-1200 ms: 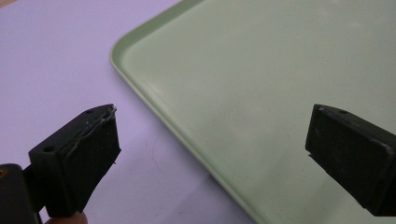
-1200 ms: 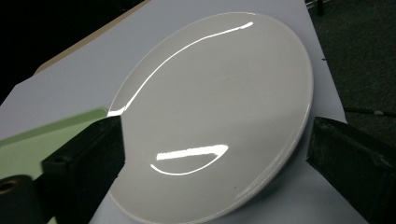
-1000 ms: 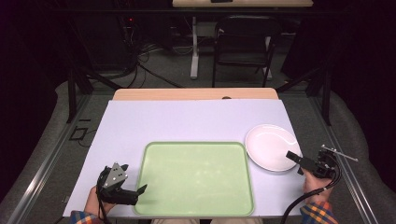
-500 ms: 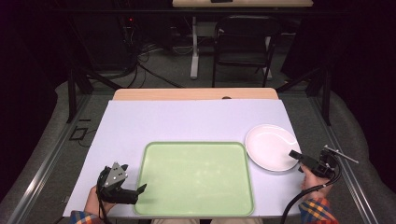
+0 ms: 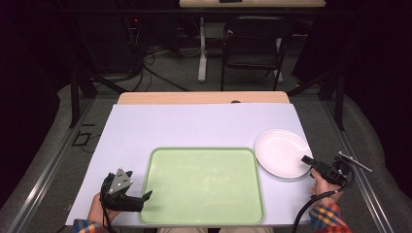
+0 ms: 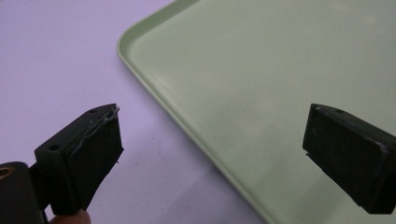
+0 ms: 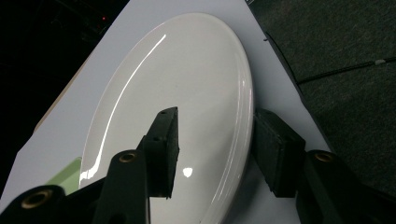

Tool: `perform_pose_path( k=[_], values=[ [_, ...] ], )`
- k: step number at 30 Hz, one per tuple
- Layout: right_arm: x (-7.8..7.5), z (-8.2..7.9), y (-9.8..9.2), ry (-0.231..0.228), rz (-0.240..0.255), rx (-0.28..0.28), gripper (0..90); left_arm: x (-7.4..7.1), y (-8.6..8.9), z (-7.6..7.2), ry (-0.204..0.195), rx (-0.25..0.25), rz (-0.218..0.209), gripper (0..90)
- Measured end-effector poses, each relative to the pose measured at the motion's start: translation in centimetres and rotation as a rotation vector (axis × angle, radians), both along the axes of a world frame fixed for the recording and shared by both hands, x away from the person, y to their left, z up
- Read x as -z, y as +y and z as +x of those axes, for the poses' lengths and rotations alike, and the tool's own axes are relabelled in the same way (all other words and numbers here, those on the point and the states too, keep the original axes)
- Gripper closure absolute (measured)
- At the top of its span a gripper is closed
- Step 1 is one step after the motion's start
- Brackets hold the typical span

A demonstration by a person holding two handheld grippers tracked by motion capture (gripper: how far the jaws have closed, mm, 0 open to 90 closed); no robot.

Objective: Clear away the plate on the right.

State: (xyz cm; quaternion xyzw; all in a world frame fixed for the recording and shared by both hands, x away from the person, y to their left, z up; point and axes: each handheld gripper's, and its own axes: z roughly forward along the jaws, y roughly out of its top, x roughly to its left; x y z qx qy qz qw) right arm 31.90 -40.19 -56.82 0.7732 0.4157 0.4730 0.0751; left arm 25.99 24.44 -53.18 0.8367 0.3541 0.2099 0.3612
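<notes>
I see the white plate (image 5: 282, 152) just right of the green tray (image 5: 204, 184) on the lavender surface (image 5: 194, 126). My right claw (image 7: 212, 142) straddles the plate's near rim and has just been closing, one jaw above it, one outside; whether the pads press I cannot tell. My left claw (image 6: 212, 154) gapes open at the tray's left edge, empty.

One white plate (image 5: 282, 152), one green tray (image 5: 204, 184) and two handheld grippers, left (image 5: 144, 196) and right (image 5: 306, 159), are lying on one table (image 5: 194, 124).
</notes>
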Motion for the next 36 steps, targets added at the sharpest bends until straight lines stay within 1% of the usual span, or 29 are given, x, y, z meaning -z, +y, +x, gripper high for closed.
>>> perform_pose_path(
  k=[1,2,4,7,8,11,17,19,21,24,25,26,31,32,33,34,35,36],
  values=[
    [0.00,0.00,0.00,0.000,0.000,0.000,52.9,0.00,0.00,0.00,0.000,0.000,0.000,4.6],
    [0.11,0.00,-0.04,-0.003,0.006,0.008,55.2,0.01,-0.01,0.02,0.000,0.001,0.003,4.6],
    [0.20,0.00,-0.05,-0.005,0.010,0.017,56.8,0.03,-0.04,0.02,0.000,0.000,0.002,4.6],
    [0.23,0.00,-0.06,-0.004,0.012,0.021,58.1,0.03,-0.05,0.02,-0.001,-0.001,0.000,4.6],
    [0.26,-0.01,-0.05,-0.001,0.007,0.028,60.7,0.02,-0.04,0.01,0.000,-0.002,0.002,4.6],
    [0.32,-0.02,-0.03,0.004,0.003,0.042,64.4,0.02,-0.03,0.01,-0.001,-0.003,0.001,4.6],
    [0.35,-0.04,-0.02,0.013,-0.015,0.048,69.2,0.00,-0.02,-0.01,-0.001,-0.001,0.002,4.7],
    [0.35,-0.08,-0.02,0.023,-0.021,0.054,73.7,0.01,-0.02,-0.02,0.000,0.000,0.002,4.7],
    [0.43,-0.06,-0.04,0.022,-0.028,0.059,77.1,0.01,-0.03,-0.03,-0.001,0.001,0.001,4.7],
    [0.60,-0.17,-0.13,0.015,-0.010,0.076,78.5,0.00,-0.05,-0.05,-0.003,0.004,0.002,4.8],
    [0.60,-0.17,-0.13,0.015,-0.010,0.076,78.5,0.00,-0.05,-0.05,-0.003,0.004,0.002,4.8],
    [0.52,-0.12,-0.03,0.015,-0.022,0.081,79.2,-0.01,-0.05,-0.09,-0.003,0.002,0.000,4.8],
    [0.50,-0.18,0.03,0.008,-0.019,0.096,80.6,-0.02,0.01,-0.10,-0.003,0.003,0.003,4.9],
    [0.44,-0.21,0.10,0.013,0.007,0.107,81.1,-0.02,0.02,-0.09,-0.003,0.003,0.003,4.9],
    [0.44,-0.21,0.10,0.013,0.007,0.107,81.1,-0.02,0.02,-0.09,-0.003,0.003,0.003,4.9],
    [0.42,-0.33,-0.12,0.004,0.000,0.105,81.7,-0.03,0.04,-0.10,-0.005,0.004,0.004,4.9],
    [0.35,-0.37,-0.14,-0.008,0.016,0.115,82.4,-0.03,0.03,-0.12,-0.003,0.003,0.002,4.9],
    [0.23,-0.39,-0.18,-0.015,0.017,0.115,82.6,-0.03,0.03,-0.12,-0.003,0.003,0.002,4.9]
  ],
)
